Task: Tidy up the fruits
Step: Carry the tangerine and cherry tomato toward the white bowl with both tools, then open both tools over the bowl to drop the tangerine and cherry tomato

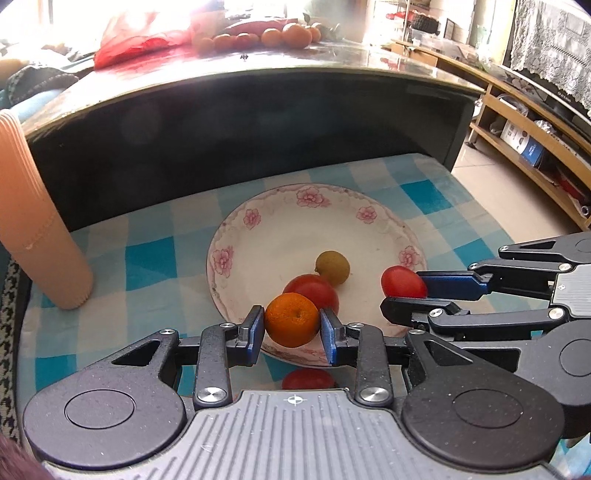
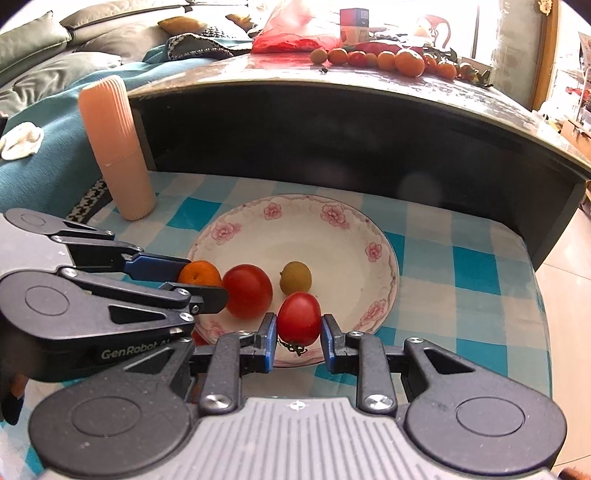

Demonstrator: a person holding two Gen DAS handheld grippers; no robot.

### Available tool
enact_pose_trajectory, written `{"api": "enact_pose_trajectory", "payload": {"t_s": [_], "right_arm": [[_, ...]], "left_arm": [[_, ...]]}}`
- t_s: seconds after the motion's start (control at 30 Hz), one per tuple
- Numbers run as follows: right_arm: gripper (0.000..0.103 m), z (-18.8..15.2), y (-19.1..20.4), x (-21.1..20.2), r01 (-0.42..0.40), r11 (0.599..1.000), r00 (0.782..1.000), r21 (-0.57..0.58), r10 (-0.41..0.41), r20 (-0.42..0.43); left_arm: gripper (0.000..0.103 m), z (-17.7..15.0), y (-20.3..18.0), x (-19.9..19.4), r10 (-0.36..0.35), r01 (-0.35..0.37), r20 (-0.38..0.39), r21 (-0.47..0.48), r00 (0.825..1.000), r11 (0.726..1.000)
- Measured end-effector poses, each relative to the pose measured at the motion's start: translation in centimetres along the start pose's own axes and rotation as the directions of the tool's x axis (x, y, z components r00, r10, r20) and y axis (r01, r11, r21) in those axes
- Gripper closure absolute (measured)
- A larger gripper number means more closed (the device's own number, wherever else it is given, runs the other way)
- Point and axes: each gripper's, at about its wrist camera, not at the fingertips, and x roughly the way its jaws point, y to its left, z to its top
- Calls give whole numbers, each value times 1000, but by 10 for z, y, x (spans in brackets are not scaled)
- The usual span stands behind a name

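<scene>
Your left gripper (image 1: pixel 291 328) is clamped on a small orange (image 1: pixel 291 319), its blue pads pressing both sides of the fruit, and it holds it over the near rim of the flowered plate (image 1: pixel 255 221). From your right wrist camera the same orange (image 2: pixel 199 273) shows pinched between the left gripper's fingers (image 2: pixel 159 264) at the plate's left edge.

Your right gripper (image 2: pixel 298 334) is closed on a small red tomato (image 2: pixel 298 321), stem end pointing down, also above the near edge of the plate (image 2: pixel 384 251). In the left view that tomato (image 1: pixel 402 282) sits between the right gripper's fingers (image 1: pixel 448 284) just past the plate's right rim.

Two fruits lie in the plate: a larger red tomato (image 2: pixel 247 290) near the front left and a small yellow-green fruit (image 2: pixel 295 277) just beside it, toward the middle. In the left view the larger tomato (image 1: pixel 314 288) is right behind the held orange, with the yellow-green fruit (image 1: pixel 332 267) beyond it. Another red fruit (image 1: pixel 308 378) peeks out under your left gripper, in front of the plate; you cannot tell what it rests on.

The plate stands on a blue-and-white checked cloth (image 1: pixel 147 258) covering the surface. A ribbed peach-coloured cylinder (image 2: pixel 116 147) stands upright at the cloth's far left corner. Behind, on a higher dark table (image 2: pixel 332 122), a row of oranges (image 2: pixel 388 61) lies next to a red plastic bag (image 2: pixel 295 33).
</scene>
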Motion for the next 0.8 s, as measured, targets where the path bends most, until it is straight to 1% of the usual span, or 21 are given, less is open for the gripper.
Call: {"api": "enact_pose_trajectory", "payload": {"t_s": [0.3,0.47,0.8], "right_arm": [[61,2,-2,8,1,1000,1000,-5,-1,10],[61,3,-2,6,6,1000,999,-7,-6,33],[61,5,0,3,18,1000,999,-10,-18,51]], "left_arm": [[63,0,4,6,19,-19,-4,-12,1000,1000],[59,1,4,4,34,-34,5,-15,999,999],[54,3,6,0,54,-54,19,-17,998,998]]}}
